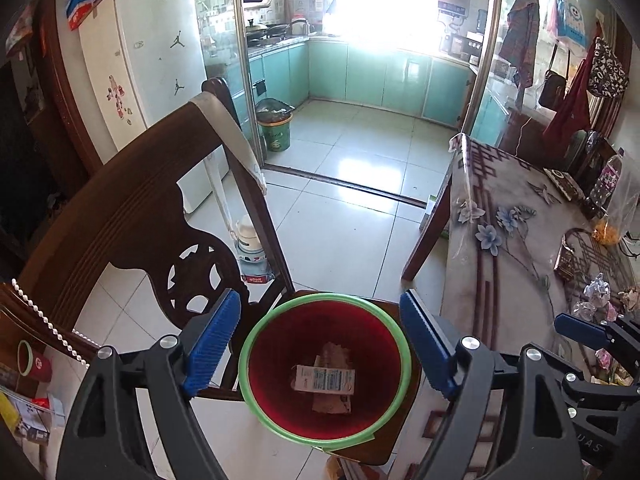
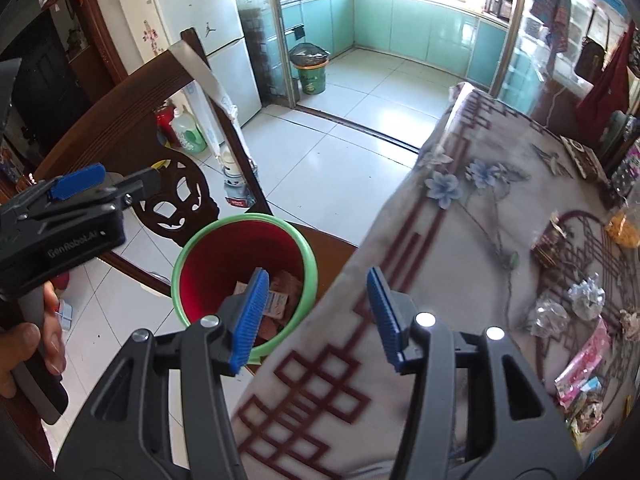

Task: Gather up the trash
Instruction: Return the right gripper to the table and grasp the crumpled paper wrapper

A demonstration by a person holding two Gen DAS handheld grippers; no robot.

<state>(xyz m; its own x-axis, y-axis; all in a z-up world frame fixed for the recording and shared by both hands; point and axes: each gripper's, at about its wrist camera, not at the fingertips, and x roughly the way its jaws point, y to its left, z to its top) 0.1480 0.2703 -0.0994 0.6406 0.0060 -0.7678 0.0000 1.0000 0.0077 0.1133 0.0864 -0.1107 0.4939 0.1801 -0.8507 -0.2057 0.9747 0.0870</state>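
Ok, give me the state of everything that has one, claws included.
Left claw: open, empty, over the bin.
Right claw: open, empty, over the table edge.
Bin: upright on the chair seat, wrappers in the bottom.
Table: trash lying on it at the right.
Kitchen bin: bag-lined, full.

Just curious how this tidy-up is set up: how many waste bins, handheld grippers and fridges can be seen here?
Waste bins: 2 (red bin on the chair seat, green kitchen bin)
Handheld grippers: 2 (left gripper, right gripper, both with jaws open and empty)
Fridges: 1 (white fridge)
Total: 5
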